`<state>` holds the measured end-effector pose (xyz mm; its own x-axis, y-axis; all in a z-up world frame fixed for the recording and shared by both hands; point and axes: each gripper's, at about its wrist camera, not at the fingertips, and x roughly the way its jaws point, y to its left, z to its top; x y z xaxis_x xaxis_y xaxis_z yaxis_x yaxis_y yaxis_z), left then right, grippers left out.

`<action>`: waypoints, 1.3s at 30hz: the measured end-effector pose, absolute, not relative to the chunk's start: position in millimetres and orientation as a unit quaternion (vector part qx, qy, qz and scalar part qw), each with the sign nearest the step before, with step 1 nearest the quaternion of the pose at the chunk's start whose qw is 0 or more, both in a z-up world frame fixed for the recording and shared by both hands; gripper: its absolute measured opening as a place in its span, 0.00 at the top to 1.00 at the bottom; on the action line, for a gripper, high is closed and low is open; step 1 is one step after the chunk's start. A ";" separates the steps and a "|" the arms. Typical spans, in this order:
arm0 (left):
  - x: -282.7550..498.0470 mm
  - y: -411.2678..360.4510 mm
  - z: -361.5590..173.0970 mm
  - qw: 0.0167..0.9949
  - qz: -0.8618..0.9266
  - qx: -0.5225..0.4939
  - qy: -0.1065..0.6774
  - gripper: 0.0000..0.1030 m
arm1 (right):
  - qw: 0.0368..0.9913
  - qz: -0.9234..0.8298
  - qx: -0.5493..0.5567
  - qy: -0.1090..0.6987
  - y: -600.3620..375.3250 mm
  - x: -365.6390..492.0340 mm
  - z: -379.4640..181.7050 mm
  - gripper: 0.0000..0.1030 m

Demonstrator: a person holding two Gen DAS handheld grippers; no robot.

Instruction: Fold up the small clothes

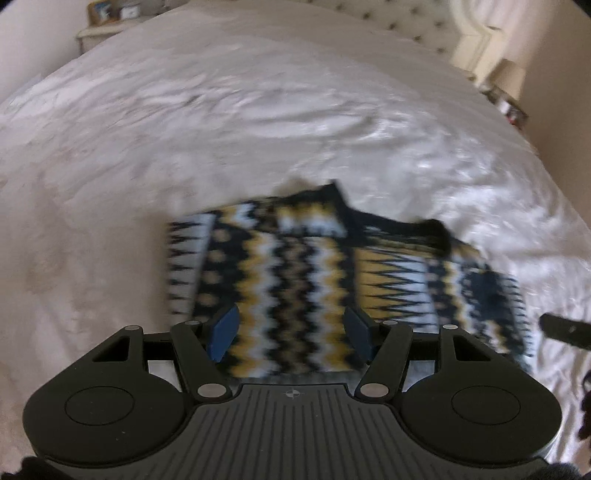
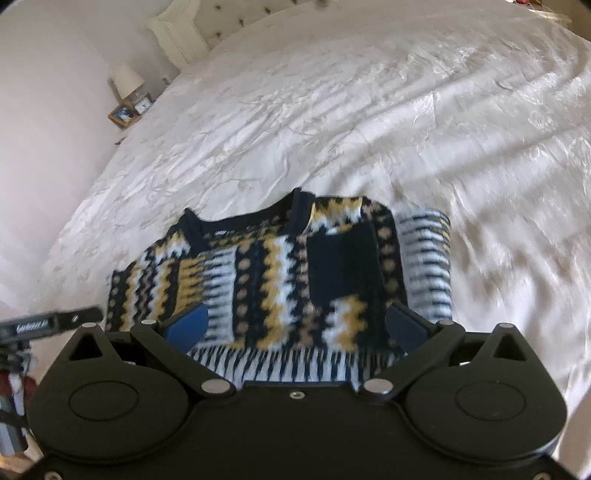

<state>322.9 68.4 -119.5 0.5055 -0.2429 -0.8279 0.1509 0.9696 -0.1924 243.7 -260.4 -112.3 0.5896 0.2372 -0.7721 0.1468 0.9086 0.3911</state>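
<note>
A small knit sweater (image 1: pixel 314 273) with navy, yellow and white zigzag bands lies on the white bedspread (image 1: pixel 221 129), partly folded, with its navy collar at the far side. It also shows in the right wrist view (image 2: pixel 295 273). My left gripper (image 1: pixel 291 332) is open, its blue pads (image 1: pixel 223 332) spread above the sweater's near edge, holding nothing. My right gripper (image 2: pixel 295 325) is open too, its pads (image 2: pixel 186 325) spread over the near hem. The left view is blurred.
The bedspread (image 2: pixel 369 110) spreads wide around the sweater. A tufted headboard (image 2: pixel 229 22) stands at the far end. A nightstand with a lamp (image 2: pixel 127 79) and frames sits beside the bed. The other gripper's tip (image 1: pixel 561 328) shows at the right edge.
</note>
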 end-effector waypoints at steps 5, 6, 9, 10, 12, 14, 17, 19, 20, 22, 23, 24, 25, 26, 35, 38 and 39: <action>347.2 83.3 -142.4 0.856 -0.110 -0.050 0.502 0.41 | 0.855 -0.003 0.219 0.470 -265.3 272.0 -125.5 0.05; 352.2 83.7 -148.4 0.853 -0.112 -0.050 0.507 0.41 | 0.854 -0.006 0.219 0.472 -266.7 277.1 -128.1 0.09; 360.9 85.6 -165.6 0.843 -0.114 -0.046 0.523 0.41 | 0.850 -0.019 0.208 0.483 -269.5 291.3 -136.5 0.20; 363.5 87.0 -171.2 0.840 -0.113 -0.047 0.528 0.41 | 0.848 -0.019 0.207 0.487 -270.8 295.4 -139.5 0.21; 368.0 89.2 -183.8 0.833 -0.109 -0.051 0.540 0.41 | 0.844 -0.024 0.202 0.497 -273.7 303.3 -146.4 0.23; 371.8 89.9 -194.1 0.829 -0.108 -0.054 0.547 0.40 | 0.840 -0.030 0.198 0.505 -276.3 309.5 -152.7 0.24; 374.9 87.9 -196.9 0.827 -0.114 -0.047 0.548 0.38 | 0.834 -0.026 0.201 0.513 -280.4 316.1 -162.5 0.26; 373.6 88.8 -192.8 0.828 -0.114 -0.049 0.546 0.38 | 0.832 -0.022 0.196 0.518 -281.1 320.6 -168.9 0.30; 373.0 90.9 -190.6 0.830 -0.114 -0.055 0.544 0.38 | 0.830 -0.021 0.196 0.522 -281.3 322.8 -171.9 0.34; 367.9 95.1 -184.3 0.834 -0.105 -0.068 0.537 0.38 | 0.828 -0.024 0.201 0.523 -282.4 325.8 -175.2 0.44; 364.5 97.5 -180.9 0.837 -0.099 -0.072 0.534 0.38 | 0.828 -0.024 0.206 0.521 -283.3 326.4 -176.5 0.53; 360.8 99.7 -177.2 0.839 -0.092 -0.075 0.531 0.38 | 0.827 -0.027 0.210 0.521 -284.3 327.1 -177.1 0.57; 357.7 101.3 -174.0 0.841 -0.088 -0.077 0.528 0.38 | 0.827 -0.031 0.210 0.520 -285.1 327.2 -177.0 0.67; 354.3 103.0 -170.6 0.843 -0.084 -0.078 0.526 0.38 | 0.828 -0.032 0.211 0.518 -286.3 327.1 -176.1 0.83; 346.5 102.5 -147.1 0.855 -0.090 -0.065 0.506 0.38 | 0.877 0.033 0.216 0.428 -281.1 306.5 -97.4 0.88; 348.0 95.6 -141.0 0.860 -0.100 -0.060 0.496 0.38 | 0.897 0.013 0.204 0.392 -290.4 291.4 -70.0 0.88; 349.1 92.5 -139.5 0.862 -0.105 -0.059 0.493 0.38 | 0.897 -0.006 0.206 0.391 -296.3 286.7 -68.6 0.88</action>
<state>349.1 92.5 -139.5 0.4920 -0.2384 -0.8373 0.1225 0.9712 -0.2046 286.7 -296.3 -68.6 0.6939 0.1503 -0.7042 0.1714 0.9154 0.3643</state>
